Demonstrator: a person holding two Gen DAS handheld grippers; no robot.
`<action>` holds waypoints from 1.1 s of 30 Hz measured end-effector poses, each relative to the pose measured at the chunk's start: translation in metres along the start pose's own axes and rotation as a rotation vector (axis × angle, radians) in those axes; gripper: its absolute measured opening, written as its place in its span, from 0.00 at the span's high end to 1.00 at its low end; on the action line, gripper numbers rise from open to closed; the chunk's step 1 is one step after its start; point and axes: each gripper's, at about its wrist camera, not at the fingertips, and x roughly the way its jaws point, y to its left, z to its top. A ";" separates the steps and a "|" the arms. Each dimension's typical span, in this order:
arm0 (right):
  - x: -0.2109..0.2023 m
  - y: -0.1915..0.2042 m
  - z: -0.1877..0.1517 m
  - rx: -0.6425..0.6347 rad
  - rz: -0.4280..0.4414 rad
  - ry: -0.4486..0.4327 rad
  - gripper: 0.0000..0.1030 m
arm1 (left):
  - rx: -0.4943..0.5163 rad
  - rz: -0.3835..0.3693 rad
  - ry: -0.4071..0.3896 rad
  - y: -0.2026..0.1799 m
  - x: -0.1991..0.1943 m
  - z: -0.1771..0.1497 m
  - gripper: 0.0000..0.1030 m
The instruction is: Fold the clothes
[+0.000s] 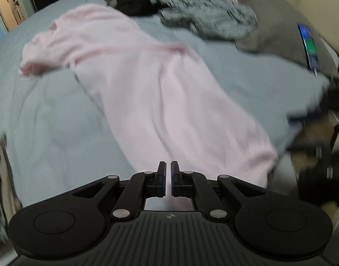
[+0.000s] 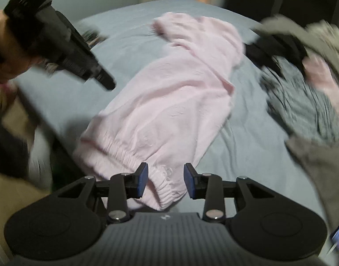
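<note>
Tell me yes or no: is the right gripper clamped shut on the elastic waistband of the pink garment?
No: the right gripper stands open, its pads apart on either side of the pink garment's gathered waistband without pressing it.

Pale pink trousers of soft, matt, faintly crinkled cloth, with a gathered elastic waistband, lie on a bed covered in smooth, matt grey-blue sheeting. At the far end a heap holds a grey striped knit garment, black cloth and a dull taupe fabric. A phone shows a glossy lit screen. The left tongs and right tongs are matt black plastic with a ribbed housing, bright metal pivot pins and blue rubbery pads.
</note>
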 end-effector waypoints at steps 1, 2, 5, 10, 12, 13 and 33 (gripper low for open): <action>0.000 0.005 0.000 -0.057 0.002 0.005 0.61 | 0.010 -0.009 0.012 -0.008 0.002 -0.013 0.99; 0.000 0.010 -0.002 -0.121 0.008 0.004 0.60 | 0.026 -0.017 0.021 -0.016 0.005 -0.023 0.99; 0.004 0.023 -0.011 -0.286 0.003 0.008 0.60 | 0.086 -0.013 0.010 -0.037 0.012 -0.045 0.99; 0.018 0.030 -0.020 -0.329 -0.056 0.005 0.60 | 0.136 0.041 -0.050 -0.053 0.018 -0.058 0.99; 0.021 0.029 -0.021 -0.320 -0.062 0.007 0.60 | 0.115 0.031 -0.058 -0.052 0.020 -0.058 0.99; 0.022 0.029 -0.022 -0.319 -0.062 0.011 0.60 | 0.119 0.029 -0.068 -0.052 0.019 -0.059 0.99; 0.062 0.038 -0.029 -0.351 -0.119 0.049 0.94 | 0.283 0.204 -0.183 -0.073 0.022 -0.078 0.67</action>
